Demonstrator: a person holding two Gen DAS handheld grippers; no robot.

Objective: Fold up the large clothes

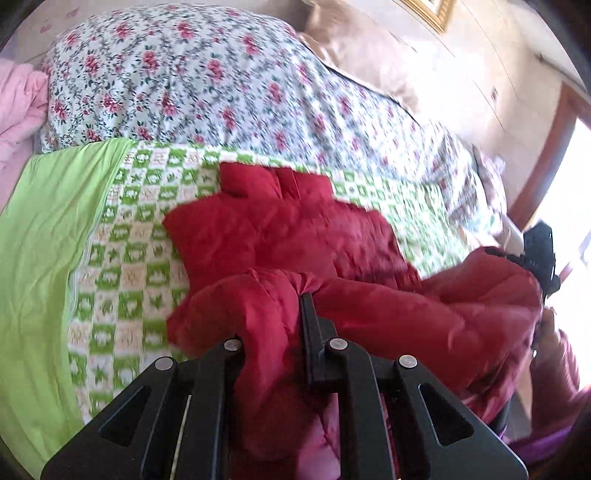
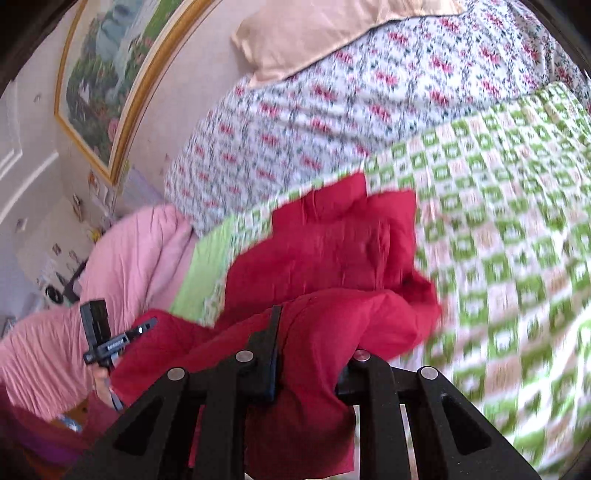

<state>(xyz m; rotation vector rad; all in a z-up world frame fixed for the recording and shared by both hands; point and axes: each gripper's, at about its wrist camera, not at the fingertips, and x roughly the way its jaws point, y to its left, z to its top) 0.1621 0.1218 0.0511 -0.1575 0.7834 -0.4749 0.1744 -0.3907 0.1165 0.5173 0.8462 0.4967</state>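
Observation:
A red padded jacket (image 1: 288, 236) lies on the green checked bedspread (image 1: 122, 254), its far part flat and its near edge lifted. My left gripper (image 1: 291, 306) is shut on a bunched fold of the jacket's near edge. My right gripper (image 2: 295, 332) is shut on another part of the jacket (image 2: 325, 251) near its edge. The right gripper also shows in the left wrist view (image 1: 539, 254) at the jacket's right end. The left gripper shows in the right wrist view (image 2: 110, 339) at the left end. The jacket hangs between them.
A floral quilt (image 1: 192, 77) is heaped at the far side of the bed, with a beige pillow (image 2: 314, 33) behind it. A pink blanket (image 2: 122, 258) lies at one end. A framed picture (image 2: 110, 74) hangs on the wall. A plain green border (image 1: 48, 236) edges the bedspread.

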